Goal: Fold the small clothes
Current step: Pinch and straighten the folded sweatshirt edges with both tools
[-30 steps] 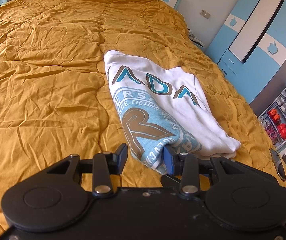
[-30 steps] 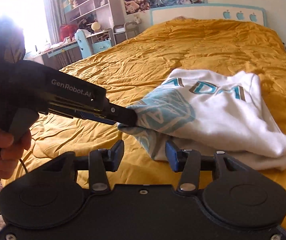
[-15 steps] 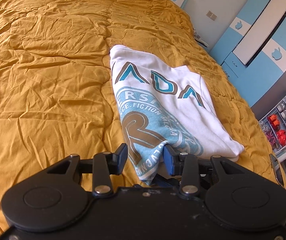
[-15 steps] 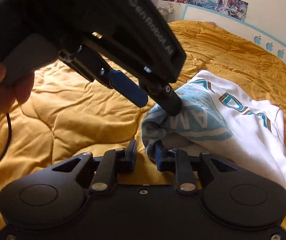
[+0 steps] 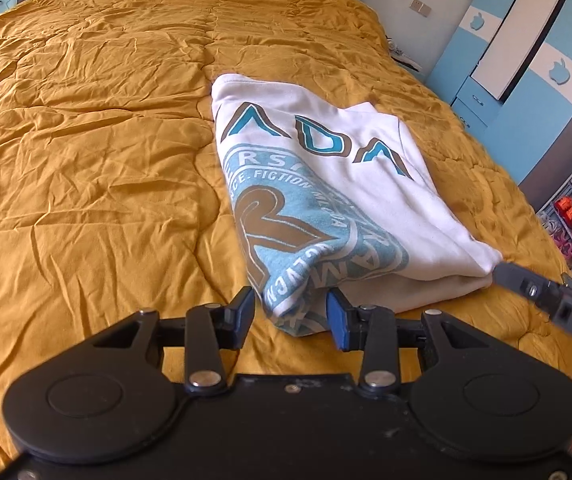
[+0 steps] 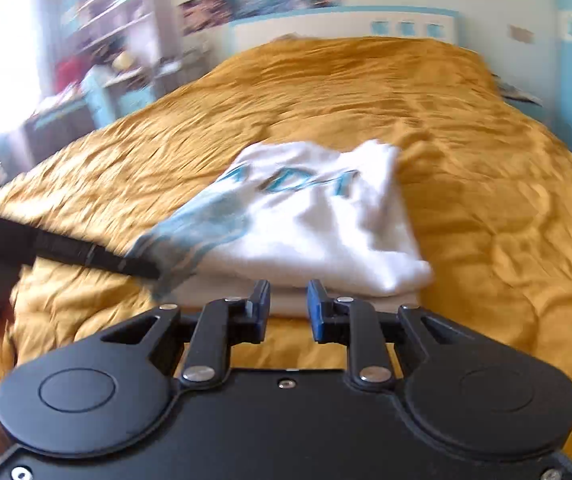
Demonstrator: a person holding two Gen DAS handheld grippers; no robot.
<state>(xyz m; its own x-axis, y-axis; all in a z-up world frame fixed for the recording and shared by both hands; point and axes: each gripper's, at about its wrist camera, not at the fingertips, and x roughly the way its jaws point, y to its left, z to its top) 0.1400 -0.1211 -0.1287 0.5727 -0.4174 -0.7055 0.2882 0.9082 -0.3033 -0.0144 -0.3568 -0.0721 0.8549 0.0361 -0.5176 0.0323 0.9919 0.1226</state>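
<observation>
**Folded shirt at the bed's near edge**

While your left gripper [image 5: 289,316] stands spread around the white printed folded shirt's [image 5: 326,184] corner on the wrinkled mustard quilt [image 5: 86,140], your right gripper [image 6: 288,306], narrowly parted, holds nothing. Only the left view shows the blue wardrobe [image 5: 526,80]; the right is blurred.

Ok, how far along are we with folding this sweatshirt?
Done: the white sweatshirt lies folded in layers on the quilt, print up. In hand: the left tool straddles its near printed corner without visibly pinching; the right tool is at the other near corner, grip unclear through blur. Left: probably one more fold or squaring the edges.
</observation>
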